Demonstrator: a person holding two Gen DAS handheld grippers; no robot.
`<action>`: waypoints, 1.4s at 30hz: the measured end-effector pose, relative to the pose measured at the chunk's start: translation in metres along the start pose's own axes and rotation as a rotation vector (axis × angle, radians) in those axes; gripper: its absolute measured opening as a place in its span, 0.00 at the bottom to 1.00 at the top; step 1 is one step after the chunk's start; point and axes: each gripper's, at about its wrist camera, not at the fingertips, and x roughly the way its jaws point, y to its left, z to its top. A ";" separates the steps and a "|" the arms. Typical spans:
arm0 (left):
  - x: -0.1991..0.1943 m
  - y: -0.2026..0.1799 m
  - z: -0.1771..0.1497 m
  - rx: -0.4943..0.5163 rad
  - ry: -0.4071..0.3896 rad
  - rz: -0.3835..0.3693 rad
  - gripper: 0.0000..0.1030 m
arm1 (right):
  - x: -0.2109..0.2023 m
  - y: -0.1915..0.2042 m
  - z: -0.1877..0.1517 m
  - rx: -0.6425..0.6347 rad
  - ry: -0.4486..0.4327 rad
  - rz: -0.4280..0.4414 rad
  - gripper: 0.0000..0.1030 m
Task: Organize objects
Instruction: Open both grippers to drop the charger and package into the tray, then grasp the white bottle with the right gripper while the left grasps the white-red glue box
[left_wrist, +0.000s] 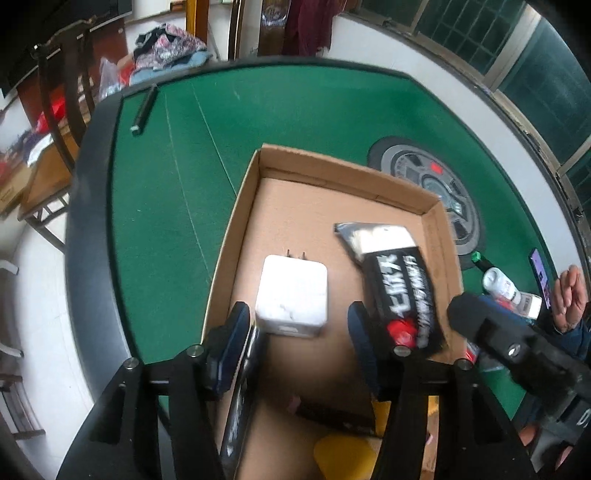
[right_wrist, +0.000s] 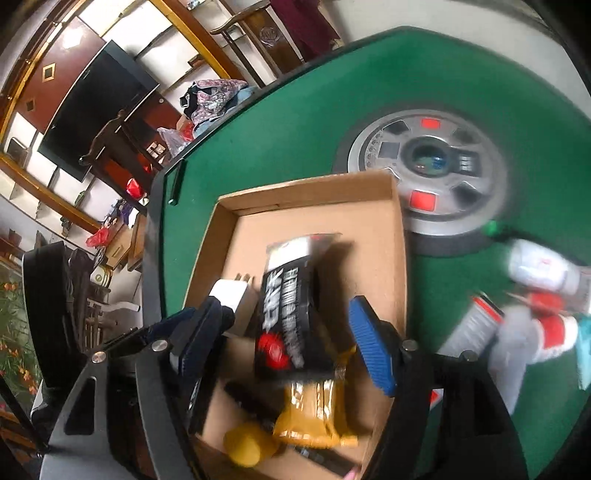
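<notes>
Both grippers over a shallow cardboard box (left_wrist: 236, 206) on a green felt table (left_wrist: 295, 110). Left gripper (left_wrist: 301, 334) spread wide, nothing between the blue pads (left_wrist: 236, 332), hovering just above a white plug-in charger (left_wrist: 291, 295) lying flat on the box floor, prongs pointing toward the far wall. Right gripper (right_wrist: 286, 334) likewise spread apart, pads on either side of a black snack packet (right_wrist: 286, 314) with white lettering and a red emblem; contact with either pad impossible to judge through the blur. Same packet beside the charger on its right, tilted, silver end toward the far wall. Under the packet's near end, a yellow-brown wrapper (right_wrist: 317, 417); nearer still, a yellow rounded object (right_wrist: 247, 443) and a dark slim item, too blurred to name. Outside the box, on the felt to the right, a white bottle (right_wrist: 539, 269) lying down and other smeared red-and-white containers (right_wrist: 476, 325). Round grey control hub (right_wrist: 428, 166) set into the table behind the box, partly covered by its far right corner.
</notes>
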 end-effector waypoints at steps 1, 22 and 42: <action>-0.006 -0.002 -0.002 -0.002 -0.010 -0.010 0.51 | -0.004 0.001 -0.004 0.000 0.000 -0.001 0.69; -0.067 -0.092 -0.072 0.083 -0.007 -0.014 0.57 | -0.093 -0.083 -0.111 0.087 0.001 -0.096 0.76; -0.021 -0.168 -0.009 0.389 0.048 -0.115 0.56 | -0.038 -0.130 -0.056 0.241 -0.023 -0.094 0.54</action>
